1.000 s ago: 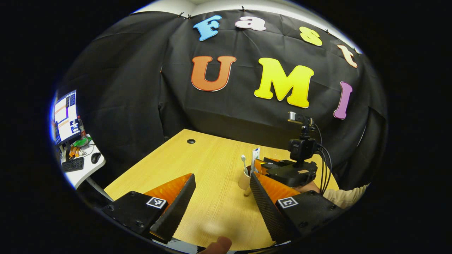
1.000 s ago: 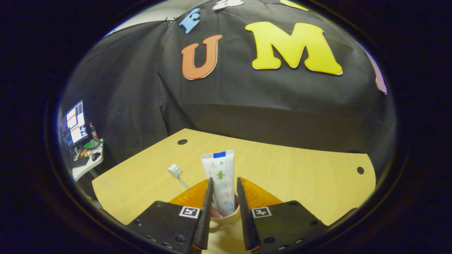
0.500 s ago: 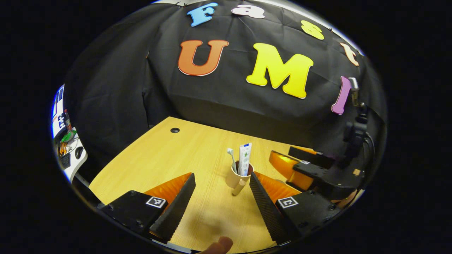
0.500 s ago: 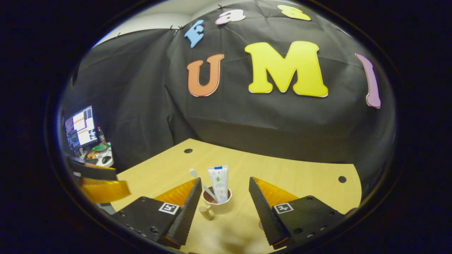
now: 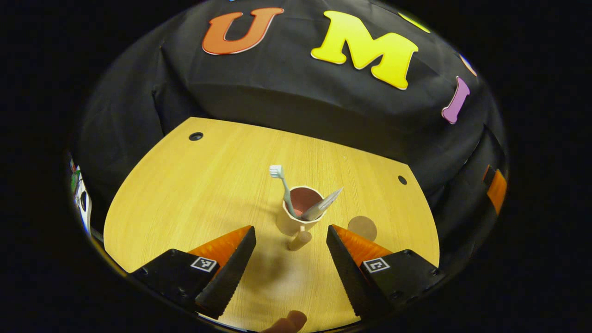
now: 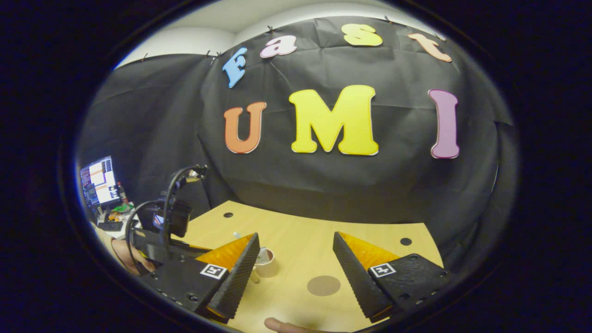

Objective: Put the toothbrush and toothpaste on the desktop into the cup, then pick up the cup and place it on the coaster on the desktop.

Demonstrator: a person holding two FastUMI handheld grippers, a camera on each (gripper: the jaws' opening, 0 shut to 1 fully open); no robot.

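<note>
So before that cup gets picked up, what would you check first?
1. Toothbrush in the cup: ok, head up.
2. Toothpaste in the cup: ok, leaning to the rim.
3. Cup upright on the desk, handle facing the left tool: ok.
4. Left tool open, cup ahead of its fingers: ok.
5. Coaster bare, beside the cup: ok.
6. Right tool open and off the cup: ok.
</note>
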